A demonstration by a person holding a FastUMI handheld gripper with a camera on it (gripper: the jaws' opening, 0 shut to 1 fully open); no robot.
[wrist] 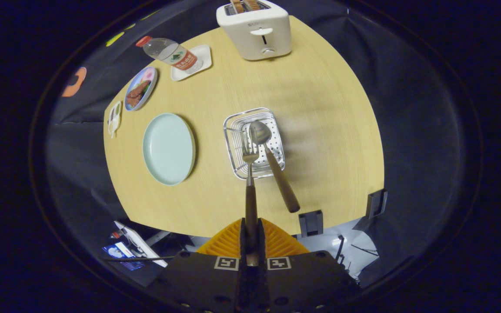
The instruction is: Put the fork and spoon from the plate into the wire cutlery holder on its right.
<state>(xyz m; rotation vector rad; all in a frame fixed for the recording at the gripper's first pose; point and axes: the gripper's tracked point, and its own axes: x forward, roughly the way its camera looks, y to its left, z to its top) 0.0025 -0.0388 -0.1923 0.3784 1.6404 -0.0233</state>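
Fork (250, 174) pinched by its handle in the gripper (251, 243), tines over the wire holder (255, 143) beside the spoon (272, 165).

fork (250, 174) over wire holder (233, 143), spoon (272, 161) inside

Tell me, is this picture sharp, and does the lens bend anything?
Gripper view: fisheye bends the table edge into a curve; the fork in the shut gripper and the spoon in the holder look sharp; a soft shadow smear lies right of the holder.
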